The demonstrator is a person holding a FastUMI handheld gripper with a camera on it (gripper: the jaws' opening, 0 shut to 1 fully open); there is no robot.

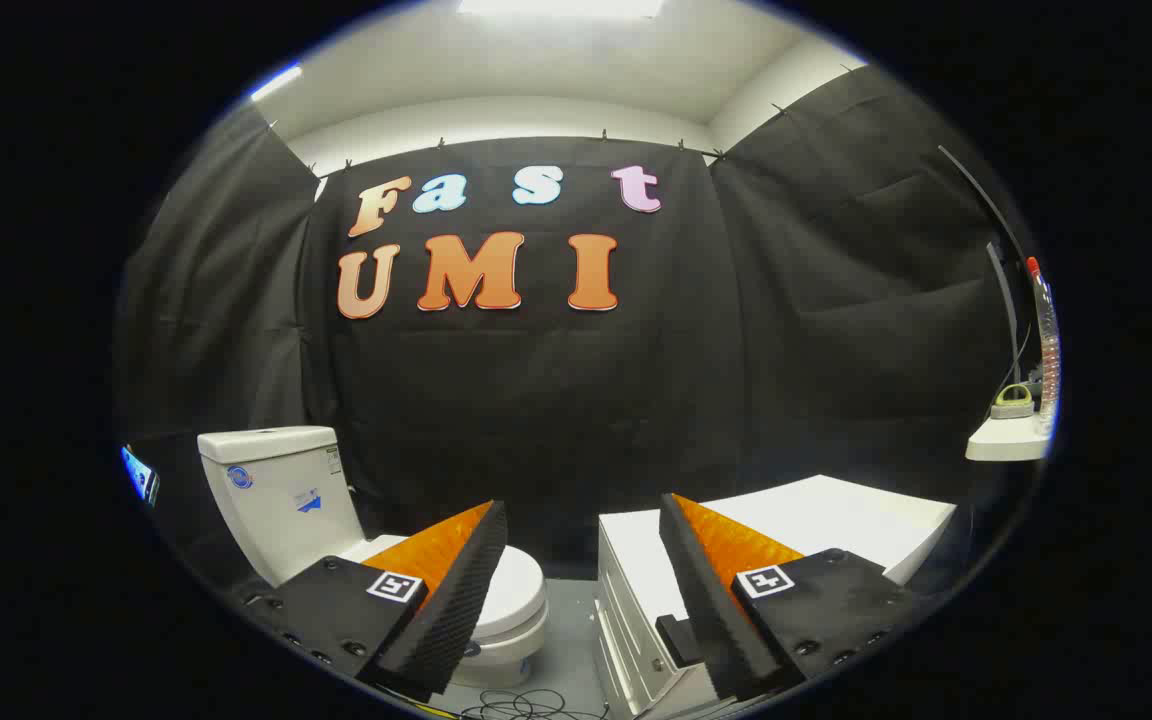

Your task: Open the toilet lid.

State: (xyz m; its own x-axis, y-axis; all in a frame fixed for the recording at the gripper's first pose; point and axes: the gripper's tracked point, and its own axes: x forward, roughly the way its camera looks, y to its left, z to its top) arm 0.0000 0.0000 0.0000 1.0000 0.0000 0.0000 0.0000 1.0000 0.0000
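Observation:
A white toilet stands low on the left, its tank (276, 495) against the black cloth wall. Its lid (516, 590) lies flat and closed on the bowl, partly hidden behind my left finger (451, 590). My gripper (581, 520) is open, with a wide gap between the two orange-and-black fingers and nothing held. It hovers above and well back from the toilet. The lid's front edge peeks out just to the right of the left finger.
A white drawer cabinet (826, 520) stands right of the toilet, partly behind my right finger (711, 590). A small white shelf (1006, 440) at the far right carries a clear bottle with a red cap (1044, 340). Loose cables (526, 705) lie on the grey floor between toilet and cabinet.

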